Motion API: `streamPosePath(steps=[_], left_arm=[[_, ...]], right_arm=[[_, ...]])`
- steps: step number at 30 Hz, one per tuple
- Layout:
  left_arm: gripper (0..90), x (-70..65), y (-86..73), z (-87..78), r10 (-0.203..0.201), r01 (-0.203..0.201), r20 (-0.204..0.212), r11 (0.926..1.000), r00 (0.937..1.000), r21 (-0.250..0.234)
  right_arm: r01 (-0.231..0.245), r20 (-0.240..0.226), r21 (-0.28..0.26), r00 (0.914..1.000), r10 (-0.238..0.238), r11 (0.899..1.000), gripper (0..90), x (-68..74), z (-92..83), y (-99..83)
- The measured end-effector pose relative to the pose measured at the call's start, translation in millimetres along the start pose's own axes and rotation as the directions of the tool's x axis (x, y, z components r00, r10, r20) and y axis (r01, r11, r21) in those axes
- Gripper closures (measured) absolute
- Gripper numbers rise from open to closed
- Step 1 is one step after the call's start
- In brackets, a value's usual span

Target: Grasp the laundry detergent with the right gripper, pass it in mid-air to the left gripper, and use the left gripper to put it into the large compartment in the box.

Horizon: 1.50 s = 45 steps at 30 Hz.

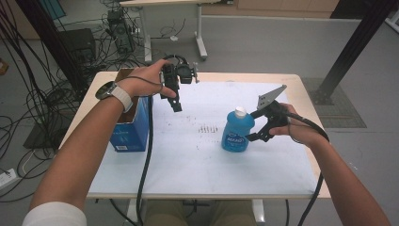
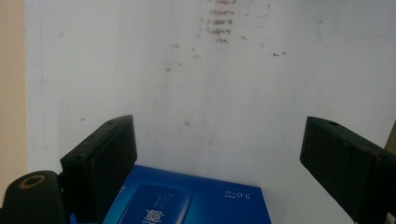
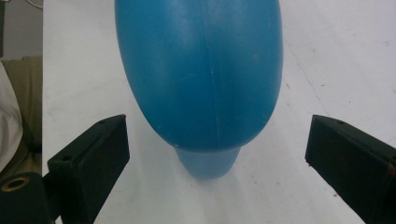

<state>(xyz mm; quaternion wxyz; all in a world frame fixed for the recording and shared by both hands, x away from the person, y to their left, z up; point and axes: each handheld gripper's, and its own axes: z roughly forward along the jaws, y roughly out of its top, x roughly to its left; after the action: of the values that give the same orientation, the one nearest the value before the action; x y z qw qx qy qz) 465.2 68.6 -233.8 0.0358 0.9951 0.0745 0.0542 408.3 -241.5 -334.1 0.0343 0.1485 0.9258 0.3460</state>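
Blue bottle (image 1: 238, 131) with a white cap stands upright on the white sheet (image 1: 197, 155) covering the table (image 1: 301, 89), right of centre. Faint reddish smudges mark the sheet just left of the bottle.

Right claw (image 1: 254, 126) comes in from the right, level with the bottle's body. Jaws spread wide, one on either side of the bottle. In the right gripper view the bottle (image 3: 201, 74) fills the gap between the jaws, but bare sheet shows between each pad and the bottle's wall. Not gripping; pads apart from it.

Left claw (image 1: 175, 101) is raised over the sheet's far left part, pointing down and toward the person. Jaws stand wide apart with nothing between them. In the left gripper view its jaws frame bare sheet, with the top edge of a blue box (image 2: 187, 200) below.

Blue box (image 1: 129, 127) stands open-topped at the table's left edge, near the left forearm, well apart from the bottle.

A watch with a pale band is on the left wrist.
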Motion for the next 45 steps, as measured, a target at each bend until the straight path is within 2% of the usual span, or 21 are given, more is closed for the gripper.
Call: streamPosePath(steps=[45], left_arm=[[11.3, -0.5, 0.3, 3.1, 0.004, -0.004, 0.0, 1.0, 1.0, -0.002]], right_arm=[[-0.005, 0.001, -0.026, 1.0, 0.005, 1.0, 5.9, 1.5, 3.8, -2.7]])
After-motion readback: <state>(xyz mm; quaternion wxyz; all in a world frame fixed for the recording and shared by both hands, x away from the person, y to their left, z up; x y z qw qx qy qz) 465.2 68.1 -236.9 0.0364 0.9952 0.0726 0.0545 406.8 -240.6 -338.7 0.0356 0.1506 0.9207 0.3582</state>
